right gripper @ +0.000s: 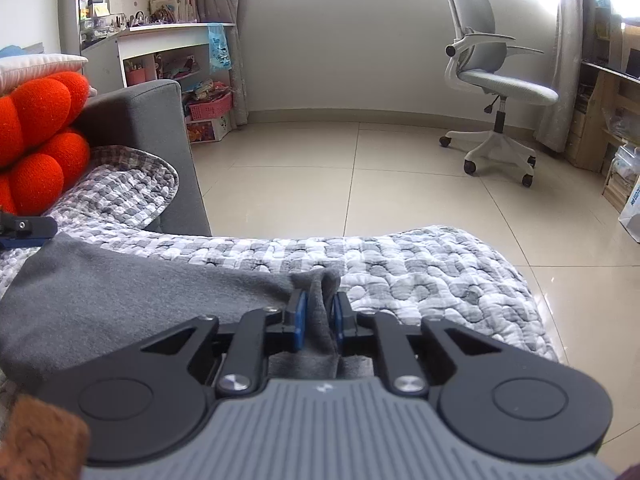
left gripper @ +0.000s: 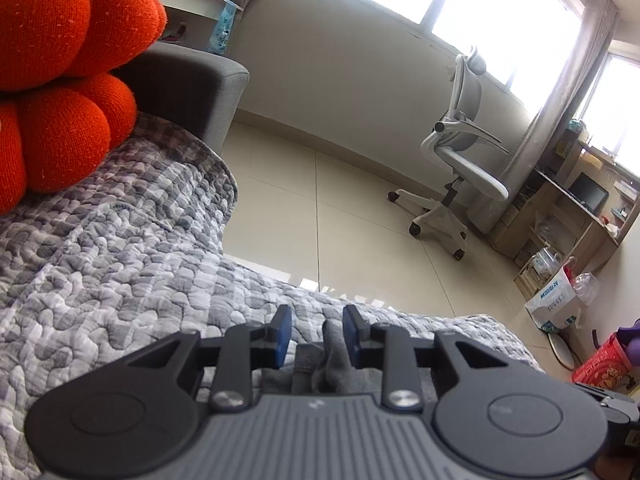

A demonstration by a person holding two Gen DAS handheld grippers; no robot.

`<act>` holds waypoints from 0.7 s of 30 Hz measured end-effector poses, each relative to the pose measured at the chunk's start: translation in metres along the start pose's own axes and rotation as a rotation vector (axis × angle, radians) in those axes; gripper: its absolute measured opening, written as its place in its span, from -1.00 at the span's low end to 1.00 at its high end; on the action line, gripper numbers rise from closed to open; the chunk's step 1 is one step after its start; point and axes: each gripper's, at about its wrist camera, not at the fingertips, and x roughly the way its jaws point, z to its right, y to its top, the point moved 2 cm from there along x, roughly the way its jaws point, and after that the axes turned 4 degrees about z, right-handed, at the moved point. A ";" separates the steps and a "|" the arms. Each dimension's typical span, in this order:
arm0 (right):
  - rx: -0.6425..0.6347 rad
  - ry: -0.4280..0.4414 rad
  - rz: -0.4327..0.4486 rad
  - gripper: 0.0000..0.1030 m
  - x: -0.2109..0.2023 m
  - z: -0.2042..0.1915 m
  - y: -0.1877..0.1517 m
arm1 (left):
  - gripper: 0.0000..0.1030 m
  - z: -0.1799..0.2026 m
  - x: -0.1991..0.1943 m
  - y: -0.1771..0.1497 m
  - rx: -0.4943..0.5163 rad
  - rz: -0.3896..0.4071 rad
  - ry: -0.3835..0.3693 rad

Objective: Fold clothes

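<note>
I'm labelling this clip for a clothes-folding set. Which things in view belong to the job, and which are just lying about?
Part of the job:
- grey garment
- right gripper, pinching a fold of it
- left gripper, pads apart around a ridge of it
- quilted cover it lies on

Just lying about:
- orange knitted cushion
- office chair
- pink basket
- white bag

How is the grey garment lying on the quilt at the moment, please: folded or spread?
Mostly spread: the grey garment lies flat on the quilt, with only its edge bunched upright between the right gripper jaws.
</note>
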 end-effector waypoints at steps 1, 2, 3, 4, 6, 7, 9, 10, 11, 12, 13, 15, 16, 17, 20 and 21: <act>0.006 0.002 -0.002 -0.52 -0.001 0.002 0.001 | -0.41 -0.001 -0.002 0.001 -0.009 -0.001 -0.006; 0.018 0.008 -0.006 -0.51 -0.003 0.005 0.002 | -0.41 -0.001 -0.004 0.002 -0.017 -0.003 -0.011; 0.031 0.014 -0.009 -0.51 -0.004 0.007 0.002 | -0.40 0.002 -0.006 0.001 -0.006 -0.006 -0.006; 0.038 0.013 -0.011 -0.51 -0.007 0.010 0.003 | -0.40 0.005 -0.007 0.001 0.004 -0.009 -0.001; 0.040 -0.006 -0.002 -0.46 -0.013 0.013 0.006 | -0.40 0.016 -0.011 -0.001 0.031 -0.008 -0.009; 0.045 -0.017 0.008 -0.45 -0.017 0.015 0.008 | -0.40 0.023 -0.013 -0.003 0.045 -0.003 -0.012; 0.058 -0.019 0.031 -0.41 -0.025 0.016 0.011 | -0.40 0.041 -0.016 -0.010 0.086 0.002 -0.024; 0.062 -0.005 0.043 -0.41 -0.028 0.014 0.012 | -0.40 0.050 -0.015 -0.015 0.115 -0.002 -0.032; 0.065 0.019 0.050 -0.41 -0.031 0.011 0.013 | -0.40 0.060 -0.015 -0.021 0.143 -0.006 -0.040; 0.063 0.052 0.053 -0.41 -0.034 0.006 0.012 | -0.40 0.067 -0.013 -0.025 0.158 -0.016 -0.049; 0.056 0.089 0.054 -0.41 -0.036 -0.001 0.011 | -0.40 0.071 -0.012 -0.030 0.165 -0.025 -0.055; 0.025 0.151 0.059 -0.41 -0.041 -0.016 0.009 | -0.40 0.079 -0.009 -0.038 0.180 -0.042 -0.067; 0.000 0.178 0.060 -0.41 -0.043 -0.024 0.007 | -0.40 0.083 -0.009 -0.043 0.197 -0.046 -0.068; -0.026 0.205 0.058 -0.41 -0.044 -0.032 0.004 | -0.40 0.084 -0.007 -0.047 0.212 -0.053 -0.066; -0.095 0.265 0.035 -0.41 -0.044 -0.053 -0.005 | -0.40 0.080 0.004 -0.055 0.220 -0.103 -0.036; -0.114 0.272 0.019 -0.41 -0.042 -0.059 -0.009 | -0.40 0.076 0.008 -0.057 0.211 -0.119 -0.022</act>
